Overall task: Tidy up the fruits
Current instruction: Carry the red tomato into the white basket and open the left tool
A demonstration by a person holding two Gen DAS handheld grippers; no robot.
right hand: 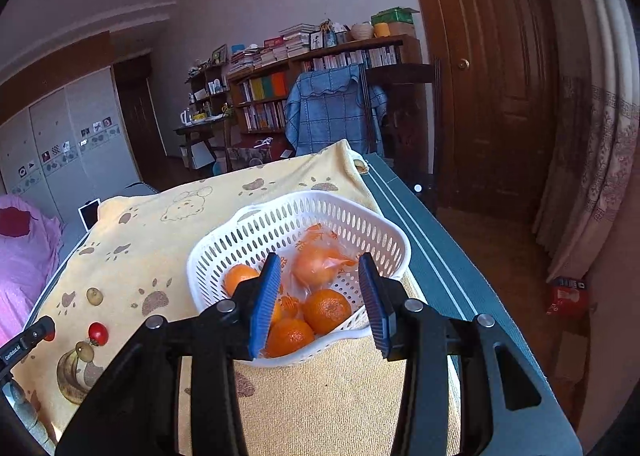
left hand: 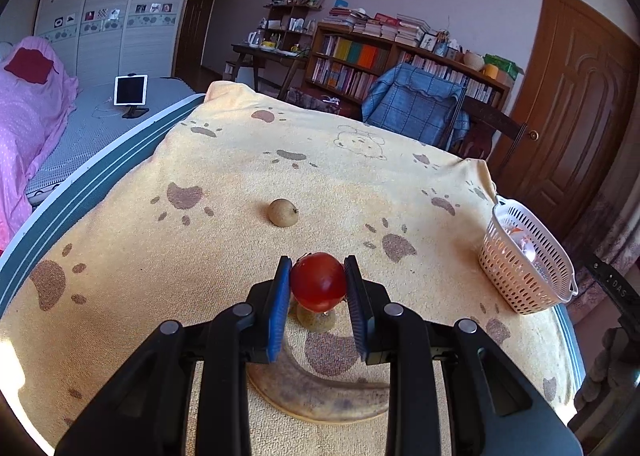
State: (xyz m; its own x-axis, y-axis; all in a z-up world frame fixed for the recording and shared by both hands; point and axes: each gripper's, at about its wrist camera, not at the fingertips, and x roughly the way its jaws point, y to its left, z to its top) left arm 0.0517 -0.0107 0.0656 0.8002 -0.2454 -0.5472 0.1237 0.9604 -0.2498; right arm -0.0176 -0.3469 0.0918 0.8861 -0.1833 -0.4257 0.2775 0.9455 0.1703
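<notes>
Worktop point(left hand: 240, 160) under yellow paw-print towel point(left hand: 360, 184). White basket point(right hand: 312, 212) at towel's right edge, holding oranges point(right hand: 326, 310), one bagged. Right hand-held gripper point(right hand: 318, 300) above basket's near rim, blue pads apart, nothing between. Banana point(left hand: 320, 400) far left of basket. Left hand-held gripper point(left hand: 318, 288) clamped on red tomato point(left hand: 318, 282), above banana. Small brown fruit point(left hand: 283, 212) beyond tomato.

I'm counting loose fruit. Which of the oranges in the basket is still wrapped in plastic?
The orange at the back of the white basket, farthest from the right tool. Printed clear plastic covers it; the others nearer the tool look bare.
</notes>
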